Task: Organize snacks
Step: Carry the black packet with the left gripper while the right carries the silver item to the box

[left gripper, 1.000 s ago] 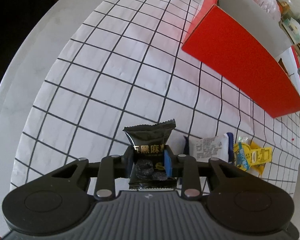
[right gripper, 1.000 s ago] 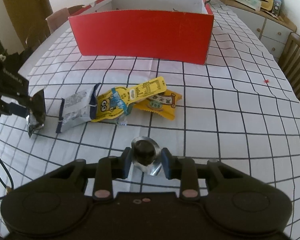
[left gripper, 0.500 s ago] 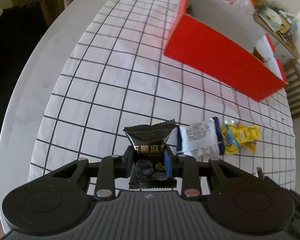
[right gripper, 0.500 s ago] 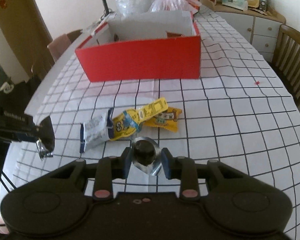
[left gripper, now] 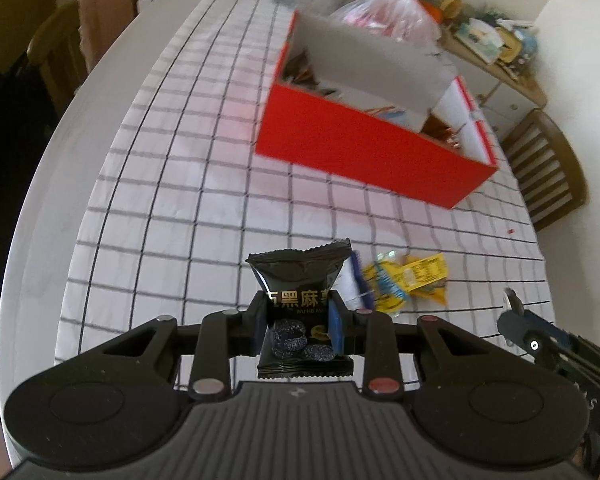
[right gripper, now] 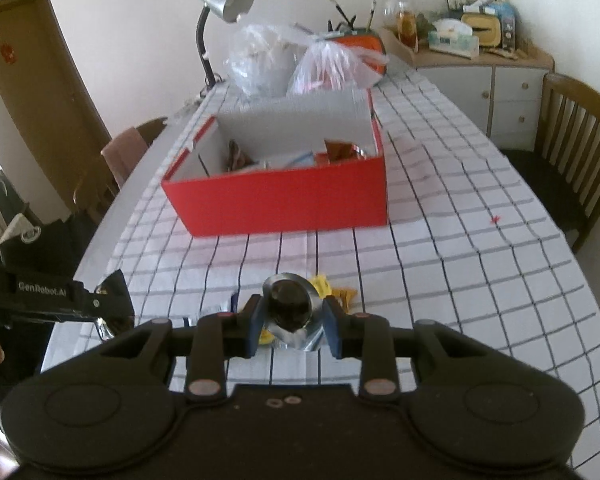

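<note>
Beyond both grippers, a red box (right gripper: 284, 200) sits on the checked desk (right gripper: 480, 280). The left gripper (left gripper: 299, 326) clamps a black sesame snack packet (left gripper: 302, 304); the right gripper (right gripper: 292, 322) grasps a silver-wrapped dark sweet (right gripper: 290, 310).

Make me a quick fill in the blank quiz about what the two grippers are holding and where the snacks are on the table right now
1. The left gripper is shut on a ____ snack packet.
2. The right gripper holds a shiny, silver-wrapped snack between its ____ pads.
3. The box across the checked tablecloth has ____ outer walls.
4. The yellow packets lie on the cloth, ____ the box.

Missing words: black; blue; red; outside
</note>
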Demonstrator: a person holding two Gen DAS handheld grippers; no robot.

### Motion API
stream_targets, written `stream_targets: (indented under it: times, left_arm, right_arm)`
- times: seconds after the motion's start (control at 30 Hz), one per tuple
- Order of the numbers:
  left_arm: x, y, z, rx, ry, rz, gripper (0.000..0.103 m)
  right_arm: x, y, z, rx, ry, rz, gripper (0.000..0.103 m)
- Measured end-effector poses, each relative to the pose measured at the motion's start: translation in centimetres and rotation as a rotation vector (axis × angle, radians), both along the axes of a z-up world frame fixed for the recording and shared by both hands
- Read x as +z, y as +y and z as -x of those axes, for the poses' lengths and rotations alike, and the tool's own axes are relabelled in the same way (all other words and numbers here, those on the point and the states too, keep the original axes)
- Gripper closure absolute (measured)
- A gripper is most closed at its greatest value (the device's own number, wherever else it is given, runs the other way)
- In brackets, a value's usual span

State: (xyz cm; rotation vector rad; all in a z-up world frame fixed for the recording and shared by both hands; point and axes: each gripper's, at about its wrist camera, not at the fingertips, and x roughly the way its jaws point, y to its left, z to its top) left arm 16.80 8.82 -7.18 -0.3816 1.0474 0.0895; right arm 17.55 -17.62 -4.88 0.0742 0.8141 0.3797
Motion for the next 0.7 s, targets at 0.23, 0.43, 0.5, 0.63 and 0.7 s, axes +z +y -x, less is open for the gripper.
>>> stream_targets:
  times: [0.23,0.43,0.5,0.63,0.7]
  left_arm:
    - [2.6,-1.5,-1.3,-0.033,-0.062,-0.027,0.073]
    - [5.0,-2.4,-3.2,-0.053,-0.119,-0.055,0.073]
    - [5.7,-2.6,-3.9,-0.057,-0.132,-0.067,0.073]
    - [6.7,-2.7,-5.3,-0.059,-0.156,-0.088,0.073]
    - [7.3,-2.7,-6.1,-0.059,-0.169,-0.097,0.073]
  right_arm:
    - [2.7,0.4,-1.4,0.018,-0.072,-0.008,0.073]
    - [5.1,1.3,-3.2,0.038,-0.139,-0.007,0.073]
    - [5.9,1.5,-3.9,0.046,-0.166,-0.002,0.073]
    - [7.1,2.0,-5.4,0.058,-0.201,0.01,0.073]
    - [7.4,2.2,-6.3,0.061,-0.212,0.019,0.073]
